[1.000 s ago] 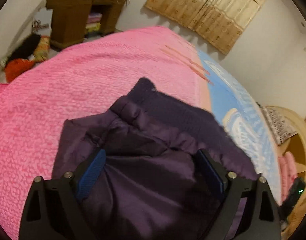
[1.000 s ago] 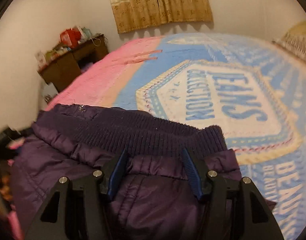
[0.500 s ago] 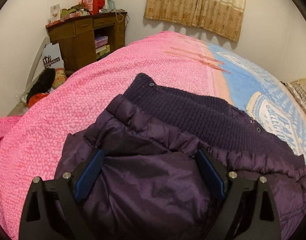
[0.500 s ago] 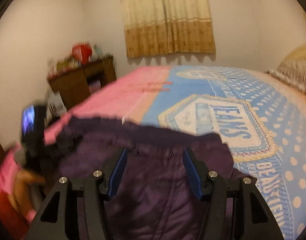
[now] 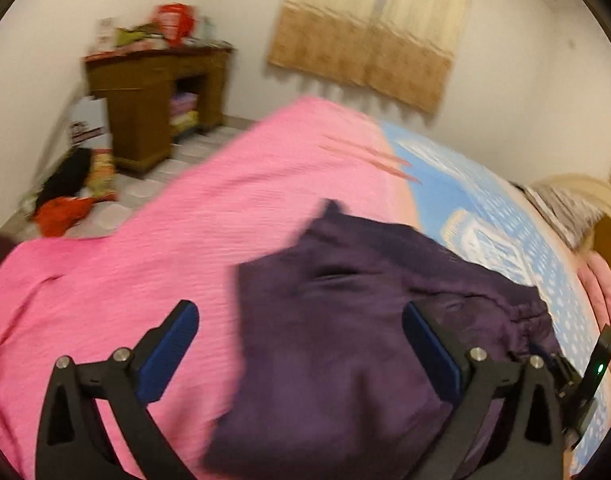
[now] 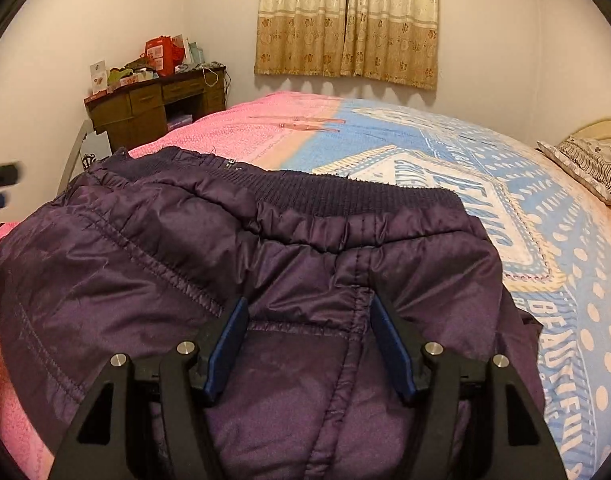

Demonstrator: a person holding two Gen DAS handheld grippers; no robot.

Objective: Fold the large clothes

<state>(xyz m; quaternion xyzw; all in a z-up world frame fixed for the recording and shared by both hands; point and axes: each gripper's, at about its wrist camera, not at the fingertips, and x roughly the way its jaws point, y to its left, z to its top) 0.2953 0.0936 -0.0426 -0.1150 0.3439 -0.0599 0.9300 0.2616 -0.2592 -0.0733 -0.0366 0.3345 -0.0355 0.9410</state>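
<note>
Far left, by the wall: a brown wooden desk [image 6: 157, 108] with drawers, its top cluttered with red packets [image 6: 163, 54] and papers. On the floor in front of it, in the left wrist view, a white bag [image 5: 87, 124], a dark bundle and an orange one [image 5: 63, 212], all blurred.

Left gripper [image 5: 301, 344]: jaws opening and spread wide, free of cloth. The left blue pad [image 5: 167, 352] hangs over the pink blanket [image 5: 145, 264]; the right pad [image 5: 433, 354] stands over the jacket without pressing it. The picture is smeared.

Centre: a dark purple padded jacket [image 6: 265, 264], the task's thing, lies on the bed across the near edge of the pink blanket and partly onto the blue bedspread [image 6: 525, 216]. Its ribbed knit band [image 6: 345, 196] faces the far side, with gathered quilting just below it and a stitched seam running toward the camera.

Right gripper [image 6: 309, 344]: jaws opening, the jacket's seam and a raised fold of cloth between the two blue pads [image 6: 227, 344]; whether the pads touch the fold cannot be told for certain, but the cloth no longer looks pinched.

Behind, on the far wall: a beige patterned curtain [image 6: 347, 20].

Right: the blue bedspread with white lettering and dots, then a striped pillow [image 6: 589, 164] against a pale headboard [image 6: 601, 128].
</note>
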